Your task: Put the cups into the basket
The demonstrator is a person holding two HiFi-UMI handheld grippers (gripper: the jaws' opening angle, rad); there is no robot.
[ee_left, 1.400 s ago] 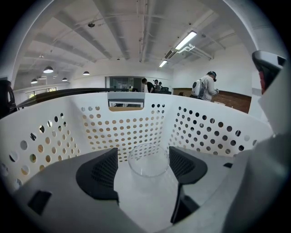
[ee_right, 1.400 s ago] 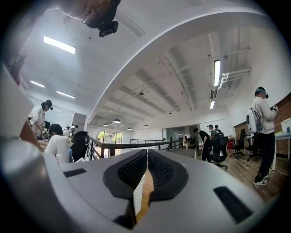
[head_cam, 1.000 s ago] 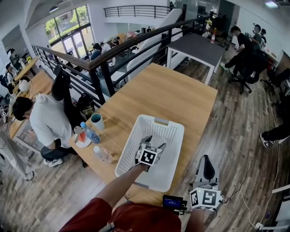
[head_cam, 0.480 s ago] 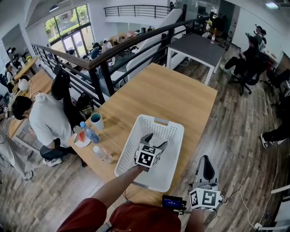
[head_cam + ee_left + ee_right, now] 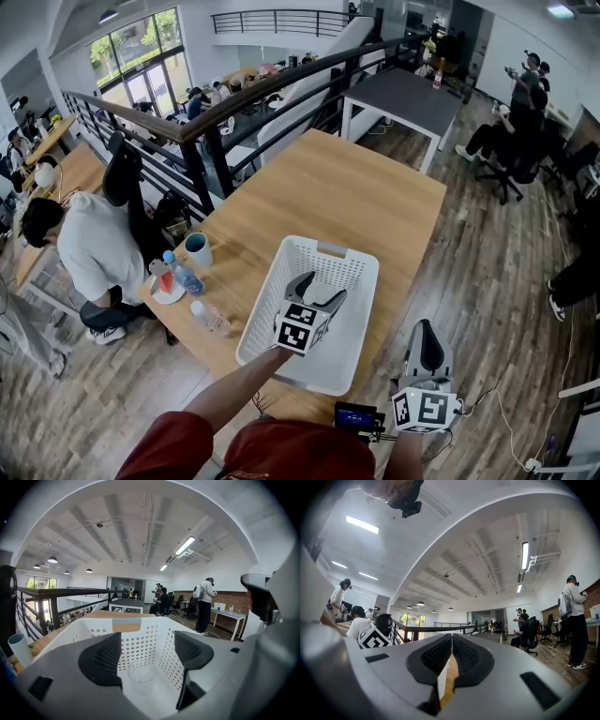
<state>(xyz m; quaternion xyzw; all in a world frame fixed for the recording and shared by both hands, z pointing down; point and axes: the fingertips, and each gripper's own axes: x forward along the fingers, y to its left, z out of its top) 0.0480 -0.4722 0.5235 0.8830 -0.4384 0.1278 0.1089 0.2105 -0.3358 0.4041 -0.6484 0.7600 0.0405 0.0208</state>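
The left hand-held gripper (image 5: 319, 289) hangs inside the white basket (image 5: 265, 309) with its jaws spread wider than a moment ago. They hold nothing — the clear cup (image 5: 140, 671) sits free on the basket floor just beyond them, so this cup looks delivered. The right hand-held gripper (image 5: 427, 330) waits closed and empty at the desk (image 5: 356, 187) edge. A teal cup (image 5: 197, 249) stands outside on the desk, left of the basket.

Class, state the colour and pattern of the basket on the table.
White basket, walls dotted with small round holes; clearest in the left gripper view.
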